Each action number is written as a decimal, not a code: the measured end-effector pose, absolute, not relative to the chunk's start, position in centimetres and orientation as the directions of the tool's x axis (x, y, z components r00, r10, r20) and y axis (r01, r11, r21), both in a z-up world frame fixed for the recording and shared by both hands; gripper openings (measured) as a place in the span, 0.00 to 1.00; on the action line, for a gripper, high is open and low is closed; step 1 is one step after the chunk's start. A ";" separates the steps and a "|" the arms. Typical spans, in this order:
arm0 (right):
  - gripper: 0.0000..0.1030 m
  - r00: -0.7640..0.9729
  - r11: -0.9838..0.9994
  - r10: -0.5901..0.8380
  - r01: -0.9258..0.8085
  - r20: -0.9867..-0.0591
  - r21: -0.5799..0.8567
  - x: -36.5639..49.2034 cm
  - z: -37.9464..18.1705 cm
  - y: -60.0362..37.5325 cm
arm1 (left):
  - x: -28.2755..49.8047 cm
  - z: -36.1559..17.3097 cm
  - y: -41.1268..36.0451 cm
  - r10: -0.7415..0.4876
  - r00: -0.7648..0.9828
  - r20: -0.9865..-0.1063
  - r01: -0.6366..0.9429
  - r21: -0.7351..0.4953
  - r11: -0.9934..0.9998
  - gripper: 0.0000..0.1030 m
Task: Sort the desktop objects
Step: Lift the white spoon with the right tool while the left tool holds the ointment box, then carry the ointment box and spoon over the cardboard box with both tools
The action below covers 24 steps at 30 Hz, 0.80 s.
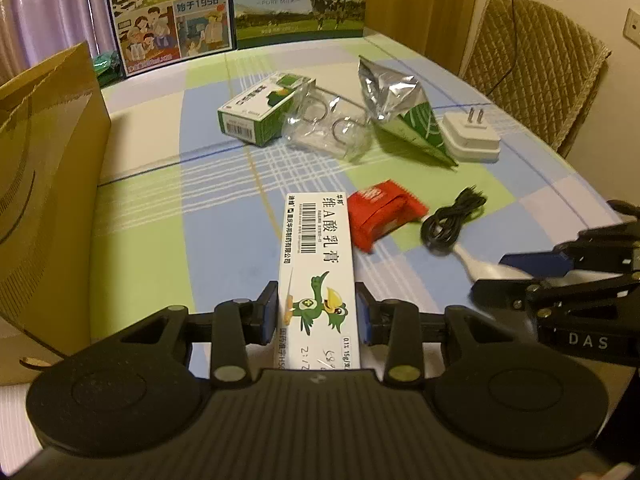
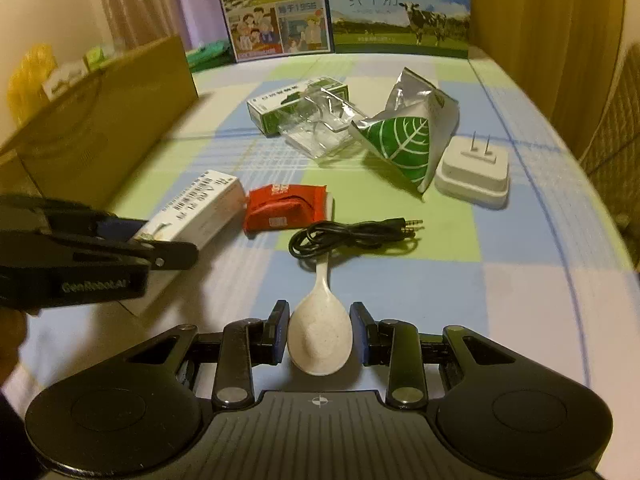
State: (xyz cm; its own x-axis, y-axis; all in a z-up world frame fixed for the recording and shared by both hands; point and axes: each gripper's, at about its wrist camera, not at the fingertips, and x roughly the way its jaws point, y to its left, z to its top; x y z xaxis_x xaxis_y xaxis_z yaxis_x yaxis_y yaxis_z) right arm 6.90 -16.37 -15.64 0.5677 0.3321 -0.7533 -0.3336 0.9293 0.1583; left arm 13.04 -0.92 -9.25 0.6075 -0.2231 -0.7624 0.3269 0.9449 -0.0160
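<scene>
My left gripper (image 1: 317, 312) is shut on a white ointment box (image 1: 320, 248) with a green bird print, its pads pressed on the box's long sides. From the right wrist view the left gripper (image 2: 156, 240) holds the near end of that box (image 2: 200, 204). My right gripper (image 2: 320, 332) is shut on the bowl of a white spoon (image 2: 320, 344) lying on the checked tablecloth (image 2: 500, 300). The spoon's handle runs under a coiled black audio cable (image 2: 352, 232). A red packet (image 2: 284, 208) lies between box and cable.
Further back lie a green-and-white box (image 1: 260, 114), clear plastic packaging (image 1: 324, 128), a foil pouch with a green leaf (image 1: 404, 120) and a white plug adapter (image 1: 472, 136). A brown paper bag (image 1: 48, 184) stands left. Milk cartons (image 1: 300, 0) line the far edge; a chair (image 1: 532, 64) stands right.
</scene>
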 end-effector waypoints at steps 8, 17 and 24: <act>0.29 0.561 0.883 0.469 -0.313 -0.682 0.349 6.5 -14.0 -17.4 | 12.9 -8.2 -0.6 -0.243 0.611 -0.753 0.315 -0.050 0.948 0.32; 0.29 0.605 0.884 0.466 -0.286 -0.646 0.370 5.3 -12.4 -18.3 | 12.5 -7.4 0.3 -0.228 0.621 -0.750 0.288 -0.053 0.956 0.32; 0.29 0.634 0.904 0.425 -0.332 -0.646 0.269 3.6 -11.3 -17.4 | 11.6 -6.8 0.7 -0.220 0.628 -0.746 0.278 -0.049 0.959 0.32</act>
